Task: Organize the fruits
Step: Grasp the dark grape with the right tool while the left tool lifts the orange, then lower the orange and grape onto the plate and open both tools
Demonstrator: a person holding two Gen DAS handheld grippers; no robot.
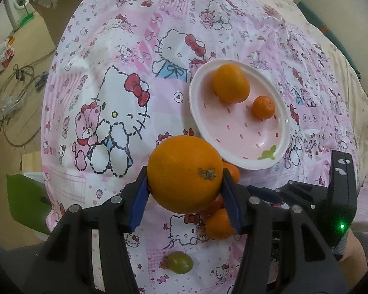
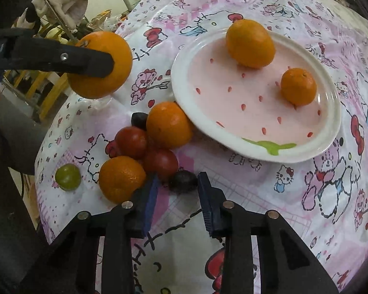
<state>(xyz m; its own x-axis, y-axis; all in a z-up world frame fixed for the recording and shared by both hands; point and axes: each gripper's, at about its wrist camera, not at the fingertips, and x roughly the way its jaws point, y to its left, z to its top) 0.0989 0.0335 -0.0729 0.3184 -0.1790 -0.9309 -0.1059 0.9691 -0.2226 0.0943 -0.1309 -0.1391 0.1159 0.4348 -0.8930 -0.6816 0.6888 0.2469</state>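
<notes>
My left gripper (image 1: 185, 171) is shut on a large orange (image 1: 184, 174) and holds it above the tablecloth, left of the pink plate (image 1: 196, 103). The plate holds an orange (image 2: 250, 44) and a small mandarin (image 2: 298, 87). In the right wrist view, a cluster lies beside the plate's near rim: an orange (image 2: 169, 125), two red fruits (image 2: 131, 142), a mandarin (image 2: 121, 178) and a dark grape (image 2: 138, 120). My right gripper (image 2: 179, 183) points down with a second dark fruit (image 2: 183, 183) between its fingertips. The right pad is at the fruit and the left pad stands slightly off it.
A green grape (image 2: 68, 177) lies alone near the table's left edge, also seen below the held orange (image 1: 180, 262). The table edge drops to the floor on the left, where yellow chairs (image 2: 44, 85) stand. Patterned cloth (image 2: 306, 196) lies bare right of the plate.
</notes>
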